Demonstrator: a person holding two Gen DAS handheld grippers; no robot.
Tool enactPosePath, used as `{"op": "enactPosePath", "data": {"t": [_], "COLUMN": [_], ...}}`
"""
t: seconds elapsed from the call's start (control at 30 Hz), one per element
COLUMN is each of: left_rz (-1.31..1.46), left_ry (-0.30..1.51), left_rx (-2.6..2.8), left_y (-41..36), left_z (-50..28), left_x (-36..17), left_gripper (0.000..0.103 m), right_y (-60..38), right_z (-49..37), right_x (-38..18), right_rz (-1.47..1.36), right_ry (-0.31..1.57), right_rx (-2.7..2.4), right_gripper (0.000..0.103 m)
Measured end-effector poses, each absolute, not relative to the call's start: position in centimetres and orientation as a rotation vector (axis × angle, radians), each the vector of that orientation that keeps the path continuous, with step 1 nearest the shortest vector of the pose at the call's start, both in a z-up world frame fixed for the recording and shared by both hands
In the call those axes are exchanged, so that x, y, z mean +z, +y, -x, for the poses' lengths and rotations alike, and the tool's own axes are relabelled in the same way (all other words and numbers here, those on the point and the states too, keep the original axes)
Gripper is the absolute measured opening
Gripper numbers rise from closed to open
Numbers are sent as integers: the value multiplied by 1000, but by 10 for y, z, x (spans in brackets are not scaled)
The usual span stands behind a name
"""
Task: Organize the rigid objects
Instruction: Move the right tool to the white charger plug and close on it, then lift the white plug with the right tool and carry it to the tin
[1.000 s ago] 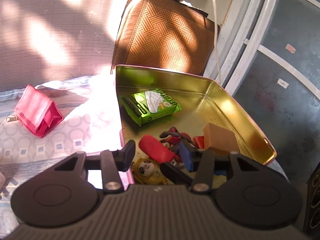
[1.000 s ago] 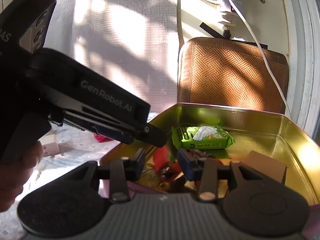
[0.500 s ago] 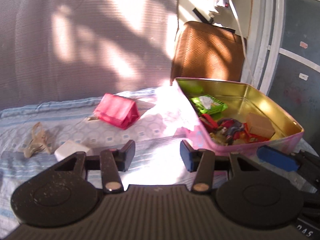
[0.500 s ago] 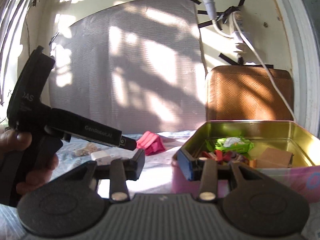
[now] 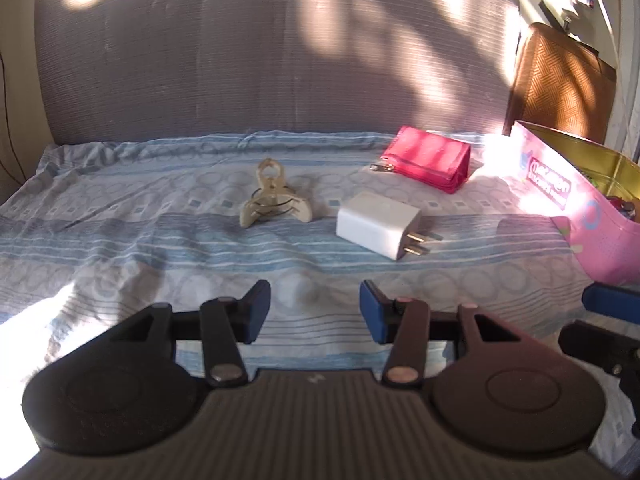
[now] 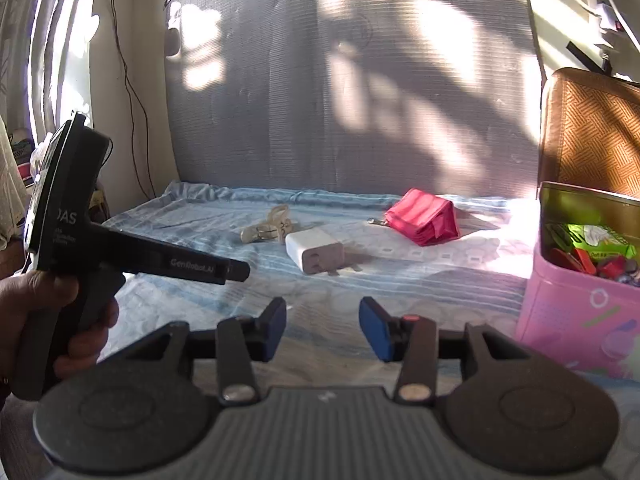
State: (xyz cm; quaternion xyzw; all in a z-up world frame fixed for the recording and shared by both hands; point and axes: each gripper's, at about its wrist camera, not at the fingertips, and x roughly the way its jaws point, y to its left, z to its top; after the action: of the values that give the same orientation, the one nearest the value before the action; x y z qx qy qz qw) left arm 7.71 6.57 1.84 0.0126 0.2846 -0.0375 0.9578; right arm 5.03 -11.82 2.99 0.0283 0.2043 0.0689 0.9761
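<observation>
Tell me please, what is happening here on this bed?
A person is tidying small things into a pink tin, which already holds several items. Both grippers are empty now. The left gripper faces the bedsheet, where a hair claw, a white charger and a red pouch lie loose. The right gripper has just been opening its jaws, with nothing between them.
</observation>
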Motion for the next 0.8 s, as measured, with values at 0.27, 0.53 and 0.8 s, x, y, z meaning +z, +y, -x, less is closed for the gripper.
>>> {"op": "enactPosePath", "data": {"t": [0.27, 0.53, 0.8], "left_rz": [160, 174, 198], "left_ry": [573, 562, 534], "left_rx": [-38, -83, -171], "left_y": [108, 108, 110], "left_z": [-80, -79, -74], "left_x": [6, 4, 6], "left_gripper": [51, 51, 50], "right_y": [-103, -78, -87], "right_z": [-136, -231, -160], "right_x": [33, 15, 19], "right_rz": [-64, 47, 80], "right_ry": [516, 653, 648], "right_rx": [189, 167, 275], "right_gripper": [56, 61, 49]}}
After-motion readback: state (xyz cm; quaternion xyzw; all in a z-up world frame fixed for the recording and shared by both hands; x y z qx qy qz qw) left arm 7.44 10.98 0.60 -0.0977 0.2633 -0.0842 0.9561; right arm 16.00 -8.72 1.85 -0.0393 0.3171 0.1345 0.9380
